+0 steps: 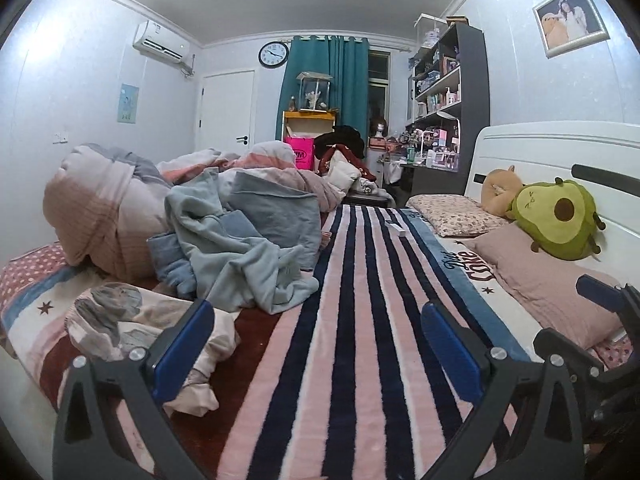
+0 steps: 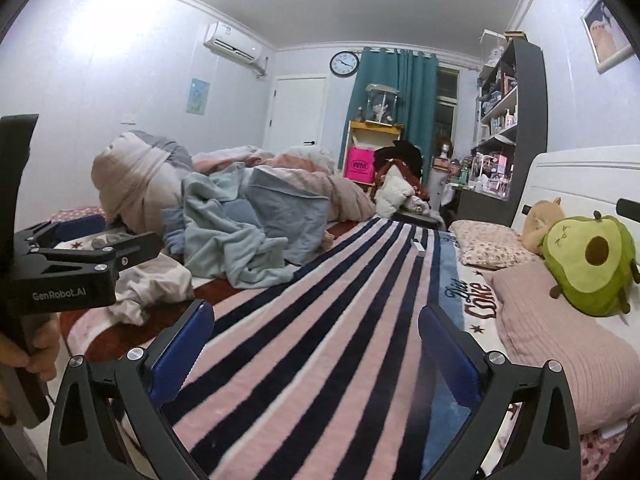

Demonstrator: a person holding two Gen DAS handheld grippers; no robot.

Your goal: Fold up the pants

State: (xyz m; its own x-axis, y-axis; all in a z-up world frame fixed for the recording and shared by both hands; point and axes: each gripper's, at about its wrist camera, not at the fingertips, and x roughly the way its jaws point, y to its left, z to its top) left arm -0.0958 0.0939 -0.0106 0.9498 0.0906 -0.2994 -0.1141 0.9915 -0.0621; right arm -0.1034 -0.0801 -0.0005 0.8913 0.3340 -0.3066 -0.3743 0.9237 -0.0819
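Left wrist view: crumpled cream patterned pants (image 1: 136,320) lie at the near left of the pink-and-navy striped plush blanket (image 1: 352,320), touching the left gripper's (image 1: 316,344) left pad — jaws wide, nothing between them. Behind the pants a rumpled pale blue fleece cover (image 1: 240,248) and a pink quilt roll (image 1: 104,208) crowd the bed. Right wrist view alone shows a hand (image 2: 36,356) on the left gripper's handle; the right gripper (image 2: 316,344) also stands wide — empty over stripes. A green avocado plush toy (image 2: 592,264) rests beside the pillows.
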